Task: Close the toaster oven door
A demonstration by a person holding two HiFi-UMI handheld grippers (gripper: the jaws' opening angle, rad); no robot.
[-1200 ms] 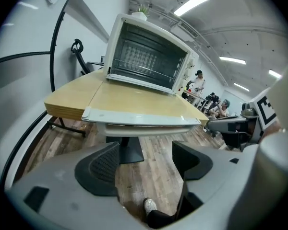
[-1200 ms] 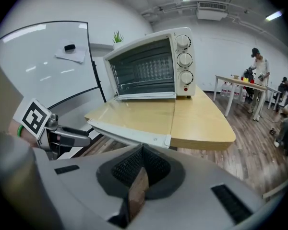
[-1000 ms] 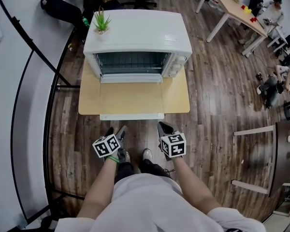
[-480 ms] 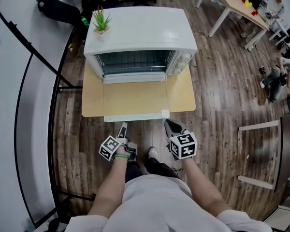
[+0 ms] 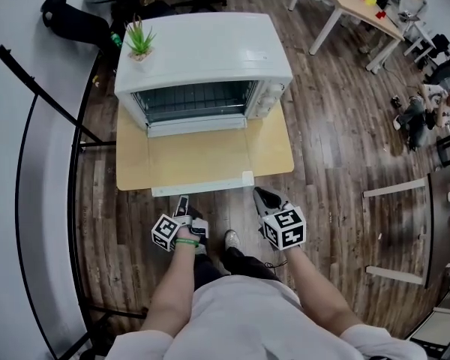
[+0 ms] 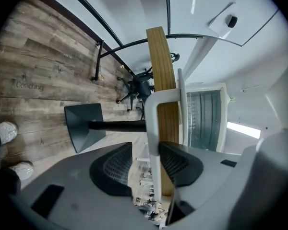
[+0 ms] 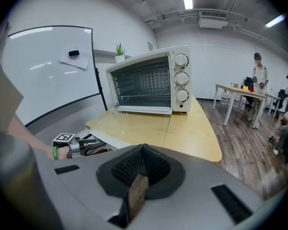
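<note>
Left claw point(image 5: 182, 200) is right at the door handle point(image 5: 199, 185), out at the far end of the dropped door point(image 5: 202, 152) from the toaster oven point(image 5: 202, 51). In the left gripper view, its jaws stand apart with that white handle point(image 6: 153, 128) running straight between them. One pad looks very near it, but there's no squeeze that I can make out.

Right claw point(image 5: 262, 196) hangs off the door's right corner, further from the oven than the handle, with its jaws pressed together on nothing point(image 7: 141, 150).

And the door? It's fully down, lying flat over the table point(image 5: 274, 145) in front of the oven's mouth, with the rack inside open to view. So by my reading, the approach is done and the handle is lined up. Everything that matters is left to do: take the handle or get under it, swing the door up on its hinge, and press it home against the oven front.
</note>
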